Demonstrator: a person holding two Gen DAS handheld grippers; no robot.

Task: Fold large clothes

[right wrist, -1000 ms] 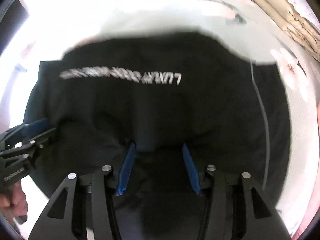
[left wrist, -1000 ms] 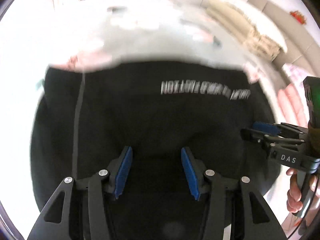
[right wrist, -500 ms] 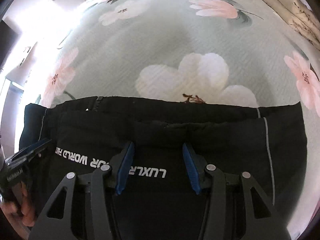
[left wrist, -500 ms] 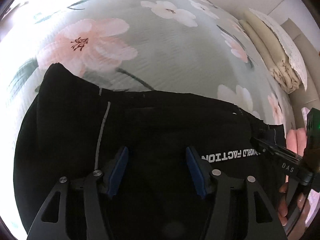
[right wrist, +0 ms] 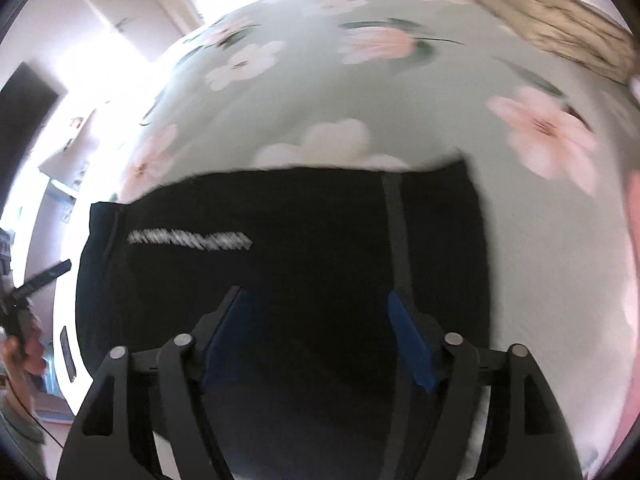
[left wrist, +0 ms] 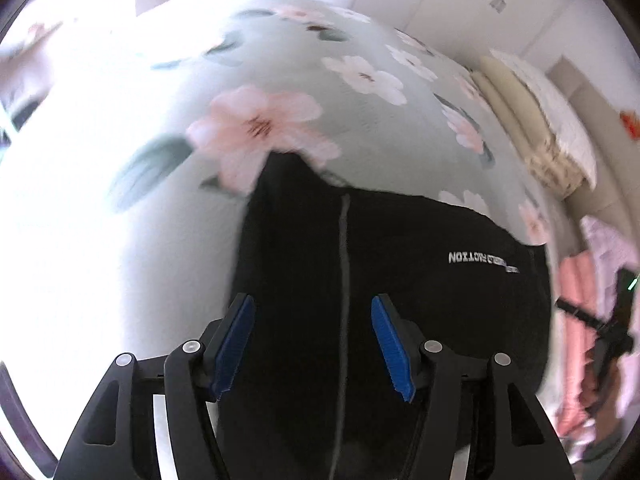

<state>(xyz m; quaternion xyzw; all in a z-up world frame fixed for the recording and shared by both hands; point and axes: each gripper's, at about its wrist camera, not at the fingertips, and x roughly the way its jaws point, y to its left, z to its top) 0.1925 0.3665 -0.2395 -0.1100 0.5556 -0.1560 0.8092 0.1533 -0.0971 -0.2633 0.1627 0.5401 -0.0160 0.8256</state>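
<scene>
Across the middle of our frame the folded black garment [right wrist: 280, 280] lies on the floral bedspread [right wrist: 360, 92], our right gripper [right wrist: 316, 340] just opened above it, gripping nothing.

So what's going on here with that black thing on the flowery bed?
A person is folding a black garment on a floral bedspread, holding a gripper in each hand. It lies folded over, white lettering showing. The left gripper and right gripper are both above it, jaws apart; both have just been opening, the right one most recently, and neither pinches any cloth. Folded beige bedding sits at the far edge.
</scene>
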